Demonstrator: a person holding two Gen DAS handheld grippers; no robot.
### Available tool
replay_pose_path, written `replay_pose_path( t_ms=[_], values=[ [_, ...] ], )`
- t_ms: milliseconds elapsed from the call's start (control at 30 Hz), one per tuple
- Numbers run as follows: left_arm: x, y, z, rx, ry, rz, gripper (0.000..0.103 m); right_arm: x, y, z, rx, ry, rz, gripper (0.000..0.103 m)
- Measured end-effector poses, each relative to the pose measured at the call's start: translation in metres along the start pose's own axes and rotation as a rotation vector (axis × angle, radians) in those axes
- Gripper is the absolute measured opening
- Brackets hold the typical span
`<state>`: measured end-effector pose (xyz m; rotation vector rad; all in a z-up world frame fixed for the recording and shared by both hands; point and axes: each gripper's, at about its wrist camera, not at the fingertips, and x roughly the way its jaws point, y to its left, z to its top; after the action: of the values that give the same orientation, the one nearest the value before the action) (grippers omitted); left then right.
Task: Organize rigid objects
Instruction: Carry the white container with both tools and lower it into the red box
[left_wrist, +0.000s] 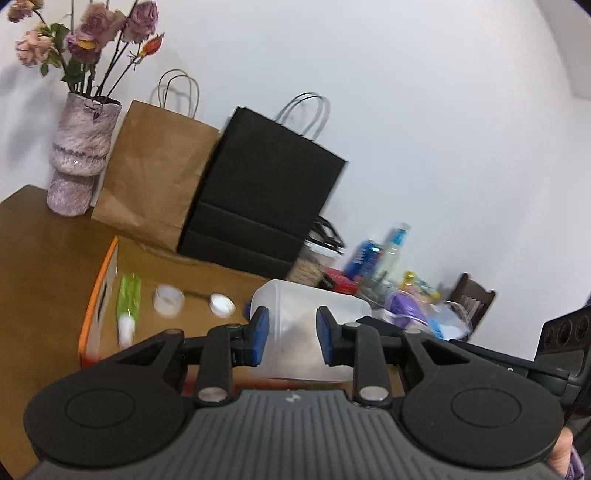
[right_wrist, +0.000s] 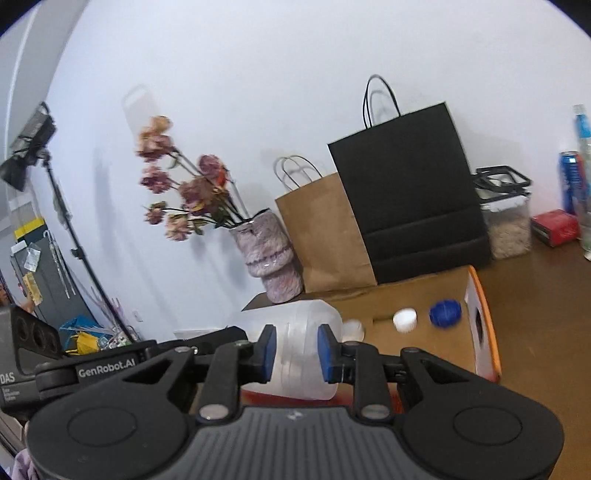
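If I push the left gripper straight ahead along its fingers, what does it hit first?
Most likely the translucent plastic jug lying on its side on the cardboard box. The left gripper is open, its pads flanking the jug's body; depth is uncertain.

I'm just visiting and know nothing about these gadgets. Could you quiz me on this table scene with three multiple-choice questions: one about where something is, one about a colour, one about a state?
1. Where does the clear plastic jug lie?
A. On the cardboard box
B. Inside the black bag
C. On the floor

2. What colour is the taller paper bag?
A. Red
B. Black
C. White

3. How is the jug positioned?
A. Upright
B. Hanging
C. On its side

Answers:
1. A, it rests on the flat cardboard box top.
2. B, it is black and stands beside the brown bag.
3. C, its neck points sideways.
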<state>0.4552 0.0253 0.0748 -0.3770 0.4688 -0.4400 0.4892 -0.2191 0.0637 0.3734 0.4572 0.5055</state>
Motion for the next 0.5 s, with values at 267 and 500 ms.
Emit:
replay_pose_path(
  t_ms=[267, 500],
  values=[
    [0.124, 0.049, 0.028, -0.075, 0.149, 0.1, 0.028, 0.115, -0.067, 0.026, 0.111, 0.156, -0.115, 0.024],
    [0.188, 0.099, 0.014, -0.149, 0.262, 0.204, 0.028, 0.191, -0.095, 0.014, 0.173, 0.344, -0.138, 0.024]
  ],
)
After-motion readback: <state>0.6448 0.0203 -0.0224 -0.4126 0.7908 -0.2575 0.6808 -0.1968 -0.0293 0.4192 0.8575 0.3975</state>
